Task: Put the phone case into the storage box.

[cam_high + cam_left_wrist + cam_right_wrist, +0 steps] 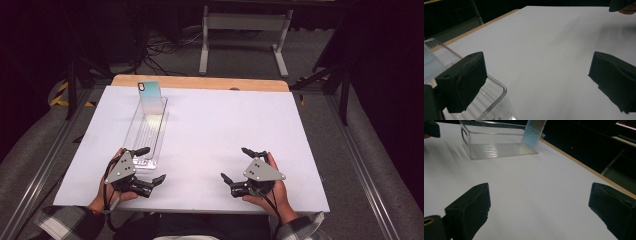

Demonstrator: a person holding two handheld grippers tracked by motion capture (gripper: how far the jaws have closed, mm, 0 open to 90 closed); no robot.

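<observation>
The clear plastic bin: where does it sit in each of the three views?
High view: clear bin, left of centre, running away from the left gripper.
Left gripper view: its rounded corner, bottom left.
Right gripper view: top, left of centre.
Shared landmark: the table's wooden edge.

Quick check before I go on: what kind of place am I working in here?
Probably a lab or data-recording station: a white-covered table with dark surroundings, floor cables, and one staged prop, a phone leaning in a clear bin.
</observation>
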